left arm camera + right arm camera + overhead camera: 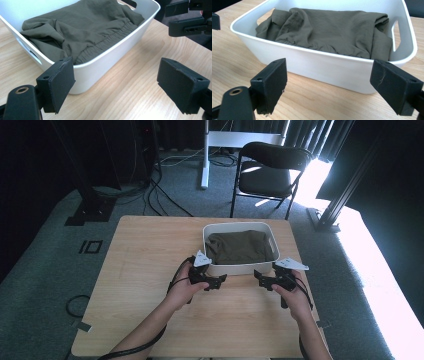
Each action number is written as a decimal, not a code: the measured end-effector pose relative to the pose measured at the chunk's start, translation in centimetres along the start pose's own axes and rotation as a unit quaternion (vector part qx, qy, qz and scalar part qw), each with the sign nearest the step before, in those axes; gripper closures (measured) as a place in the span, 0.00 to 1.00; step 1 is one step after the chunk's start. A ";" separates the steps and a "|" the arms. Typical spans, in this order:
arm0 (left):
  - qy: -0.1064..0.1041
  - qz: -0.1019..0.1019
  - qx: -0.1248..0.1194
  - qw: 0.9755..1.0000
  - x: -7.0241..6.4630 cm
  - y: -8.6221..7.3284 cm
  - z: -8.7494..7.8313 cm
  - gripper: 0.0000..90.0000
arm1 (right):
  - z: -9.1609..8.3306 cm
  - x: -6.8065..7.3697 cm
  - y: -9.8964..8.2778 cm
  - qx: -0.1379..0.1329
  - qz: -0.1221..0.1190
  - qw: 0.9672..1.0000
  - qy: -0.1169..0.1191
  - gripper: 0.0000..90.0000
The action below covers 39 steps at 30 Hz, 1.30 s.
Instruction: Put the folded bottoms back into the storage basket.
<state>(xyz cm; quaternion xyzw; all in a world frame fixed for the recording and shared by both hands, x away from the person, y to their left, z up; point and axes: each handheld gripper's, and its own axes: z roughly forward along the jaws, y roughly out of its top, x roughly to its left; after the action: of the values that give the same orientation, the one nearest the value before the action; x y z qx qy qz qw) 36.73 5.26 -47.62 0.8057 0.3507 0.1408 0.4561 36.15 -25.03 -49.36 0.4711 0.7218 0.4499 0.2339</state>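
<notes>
Nearest the high camera are the person's forearms, each hand carrying a gripper over the near half of the wooden table (150, 320). On the left, the left gripper (216, 281) hovers just short of the near-left corner of the white tub (240, 268), its jaws standing wide apart with nothing between them; in the left gripper view that corner sits right behind one pad (58, 83). The tub lies in the middle of the table's far half, its long side running across, left to right, and the olive-green garment (241, 246) is bunched inside it, below the rim. On the right, the right gripper (264, 279) faces the tub's near-right part, jaws equally wide and empty. Both grippers stand about equally near, so the cloth lies ahead of and above the pads: reaching it likely means lifting over the near wall (324, 67) first.
</notes>
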 end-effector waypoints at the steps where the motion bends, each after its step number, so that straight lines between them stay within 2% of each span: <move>1: 0.000 0.000 0.000 1.000 0.0 0.0 0.0 0.18 | 0.0 0.0 0.0 0.000 0.000 1.000 0.000 0.16; 2: 0.001 0.005 0.001 1.000 -0.1 -0.3 -0.2 0.18 | -0.2 0.0 -0.3 -0.001 -0.003 1.000 -0.002 0.16; 11: -0.011 0.013 0.009 1.000 -0.8 -1.9 -0.6 0.18 | -0.6 -0.2 -1.8 0.006 -0.004 1.000 -0.010 0.16; 16: -0.005 0.007 0.021 1.000 -0.4 -3.4 -0.3 0.18 | -0.7 -0.4 -2.9 0.017 -0.012 1.000 -0.018 0.16; 25: 0.005 -0.008 0.033 0.999 0.3 -5.8 -0.3 0.18 | -1.0 -0.6 -4.9 0.037 -0.013 0.999 -0.036 0.16; 31: 0.015 -0.008 0.045 0.999 0.8 -7.2 -0.5 0.18 | -1.4 -1.0 -6.2 0.048 -0.007 0.998 -0.049 0.16; 33: 0.020 0.002 0.049 0.999 0.9 -7.5 -0.6 0.18 | -1.5 -1.2 -6.6 0.052 0.000 0.997 -0.054 0.16; 36: 0.032 0.003 0.048 0.998 1.1 -7.8 -0.8 0.18 | -1.7 -1.3 -7.3 0.049 0.011 0.997 -0.059 0.16; 39: 0.034 -0.002 0.050 0.998 1.3 -8.2 -1.0 0.18 | -2.1 -1.3 -7.7 0.050 0.006 0.997 -0.064 0.16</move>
<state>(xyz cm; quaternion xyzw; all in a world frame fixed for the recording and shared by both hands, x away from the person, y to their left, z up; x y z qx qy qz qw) 33.50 9.55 -54.07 0.8217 0.3740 0.1494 0.4033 31.53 -28.20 -55.12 0.5141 0.7240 0.3840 0.2530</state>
